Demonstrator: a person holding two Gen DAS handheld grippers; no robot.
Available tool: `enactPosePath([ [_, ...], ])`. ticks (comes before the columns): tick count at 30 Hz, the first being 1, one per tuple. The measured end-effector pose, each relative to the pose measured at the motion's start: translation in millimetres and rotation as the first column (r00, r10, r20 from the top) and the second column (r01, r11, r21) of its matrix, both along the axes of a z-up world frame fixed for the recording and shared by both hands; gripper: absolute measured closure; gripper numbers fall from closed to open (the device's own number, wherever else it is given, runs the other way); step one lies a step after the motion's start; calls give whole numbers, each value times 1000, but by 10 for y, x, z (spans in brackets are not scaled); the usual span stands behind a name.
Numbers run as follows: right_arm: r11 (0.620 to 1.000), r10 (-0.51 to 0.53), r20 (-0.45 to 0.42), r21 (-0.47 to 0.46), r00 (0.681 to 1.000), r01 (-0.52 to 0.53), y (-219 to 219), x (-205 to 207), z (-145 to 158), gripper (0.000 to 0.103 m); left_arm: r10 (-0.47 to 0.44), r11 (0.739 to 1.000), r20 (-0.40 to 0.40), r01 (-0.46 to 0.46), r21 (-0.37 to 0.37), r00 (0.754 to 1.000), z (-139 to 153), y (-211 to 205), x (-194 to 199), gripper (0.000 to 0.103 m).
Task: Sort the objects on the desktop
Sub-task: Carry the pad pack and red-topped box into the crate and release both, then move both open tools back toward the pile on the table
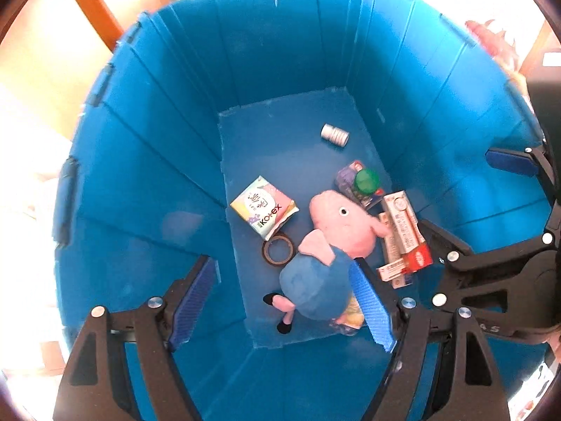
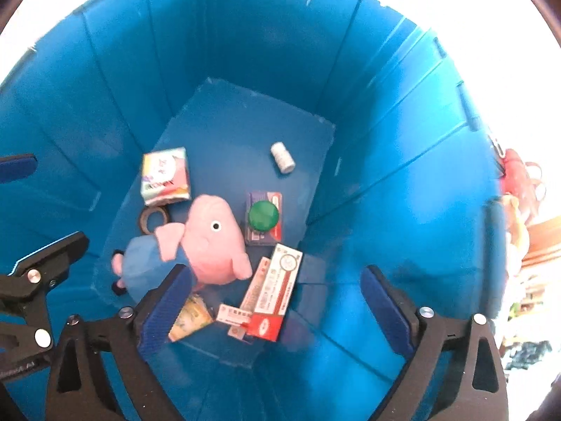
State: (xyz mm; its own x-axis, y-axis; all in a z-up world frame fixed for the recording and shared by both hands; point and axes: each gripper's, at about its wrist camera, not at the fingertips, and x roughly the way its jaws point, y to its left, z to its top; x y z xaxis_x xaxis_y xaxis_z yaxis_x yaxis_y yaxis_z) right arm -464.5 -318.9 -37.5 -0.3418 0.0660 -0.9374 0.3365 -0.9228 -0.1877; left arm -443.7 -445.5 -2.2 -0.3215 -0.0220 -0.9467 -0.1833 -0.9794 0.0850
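Both wrist views look down into a deep blue bin. On its floor lie a pink pig plush in a blue shirt, a Kotex pack, a brown tape roll, a white ribbed cylinder, a green-capped bottle and red-and-white boxes. My left gripper is open and empty above the plush. My right gripper is open and empty above the boxes; it also shows in the left wrist view.
The bin's tall blue walls close in on all sides. A yellow packet lies partly under the plush. Outside the rim are a wooden frame and red-and-pink items.
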Motion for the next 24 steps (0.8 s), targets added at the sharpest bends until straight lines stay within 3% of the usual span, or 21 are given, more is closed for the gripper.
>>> enactPosePath([
  [8,997,32,-108,-61,994,-38,138,459,477,1,20,1000,-193,-16,20,981,447,39,642,25],
  [15,985,3,-198,-166,980,-37,425,938,695,0,56,998,-392,-44,41,918,658,230,1261,25],
  [24,960,-101,-265,-280,959,24,1031,1460,802,0,53,994,-498,4,112,866,756,680,1734,25],
])
